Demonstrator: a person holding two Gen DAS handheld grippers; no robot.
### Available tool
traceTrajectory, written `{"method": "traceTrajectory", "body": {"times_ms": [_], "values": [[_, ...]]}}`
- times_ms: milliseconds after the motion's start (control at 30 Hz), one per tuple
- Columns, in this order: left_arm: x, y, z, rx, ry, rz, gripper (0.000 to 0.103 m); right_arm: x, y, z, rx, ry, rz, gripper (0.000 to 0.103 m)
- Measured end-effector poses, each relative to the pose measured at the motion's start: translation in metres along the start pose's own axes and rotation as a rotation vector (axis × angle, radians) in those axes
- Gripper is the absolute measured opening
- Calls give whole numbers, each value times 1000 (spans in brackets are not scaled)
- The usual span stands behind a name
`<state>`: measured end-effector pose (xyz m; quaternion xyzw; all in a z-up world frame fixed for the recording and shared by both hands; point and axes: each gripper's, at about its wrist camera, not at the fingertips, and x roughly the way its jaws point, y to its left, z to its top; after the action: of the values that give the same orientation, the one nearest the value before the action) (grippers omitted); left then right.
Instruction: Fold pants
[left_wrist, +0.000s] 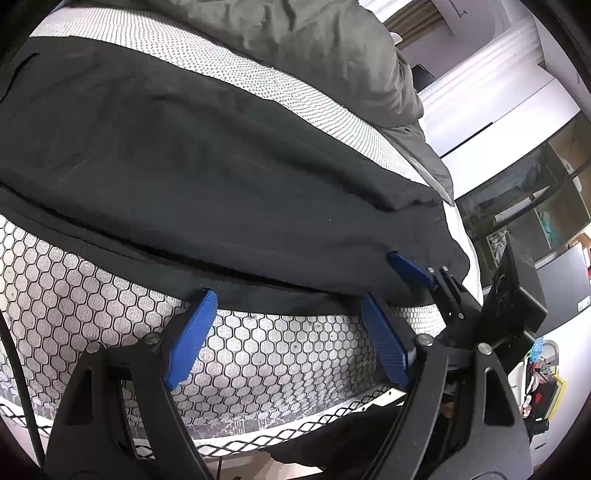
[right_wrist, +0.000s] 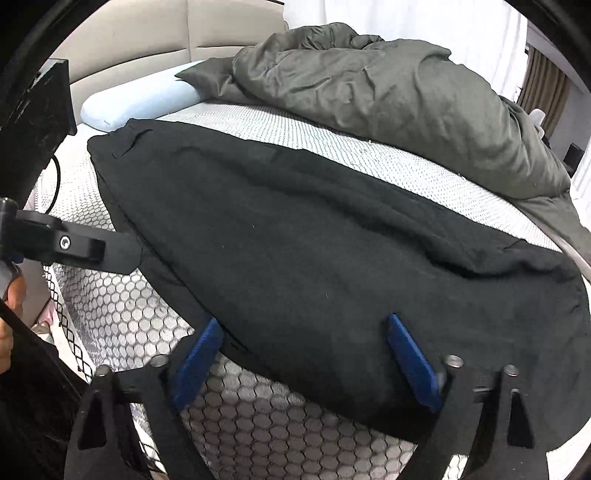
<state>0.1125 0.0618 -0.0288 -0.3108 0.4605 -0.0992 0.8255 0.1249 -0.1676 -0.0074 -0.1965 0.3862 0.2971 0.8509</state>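
Observation:
Black pants (left_wrist: 221, 177) lie flat and lengthwise on a bed with a white honeycomb-patterned cover (left_wrist: 258, 354). My left gripper (left_wrist: 288, 301) stands open, and its blue fingertips (left_wrist: 207, 299) touch the near hem of the pants. In the right wrist view the pants (right_wrist: 314, 229) fill the middle. My right gripper (right_wrist: 304, 323) is open over the near edge. One blue finger (right_wrist: 410, 354) rests on the cloth and the other sits at its border. The right gripper's finger (left_wrist: 410, 269) also shows in the left wrist view, lying on the pants.
A crumpled grey duvet (right_wrist: 388, 96) lies behind the pants, with a light blue pillow (right_wrist: 140, 99) and a beige headboard (right_wrist: 129, 44) at the far end. Black netting (left_wrist: 295, 435) lines the mattress side. The left tool (right_wrist: 81, 247) and a hand (right_wrist: 11, 295) are at the left.

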Motion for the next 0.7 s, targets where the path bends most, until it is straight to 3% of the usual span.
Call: {"method": "traceTrajectory", "body": {"times_ms": [33,67,100,233,467,700], "values": [[0,1,0,-5,1,-3,79,1,0,2,0,1,3,67],[1,1,1,-8,1,-5,79,1,0,3,-1,3,13,59],[1,1,1,-10,2,-7,79,1,0,3,0,3,27,44],[0,3,1,-34,10,-36,79,-5,4,3,-7,-12,67,16],[2,9,4,-80,51,-128,79,-15,7,-5,-11,-17,107,11],[11,20,10,-152,16,-117,78,-13,11,-11,-29,-1,117,11]]}}
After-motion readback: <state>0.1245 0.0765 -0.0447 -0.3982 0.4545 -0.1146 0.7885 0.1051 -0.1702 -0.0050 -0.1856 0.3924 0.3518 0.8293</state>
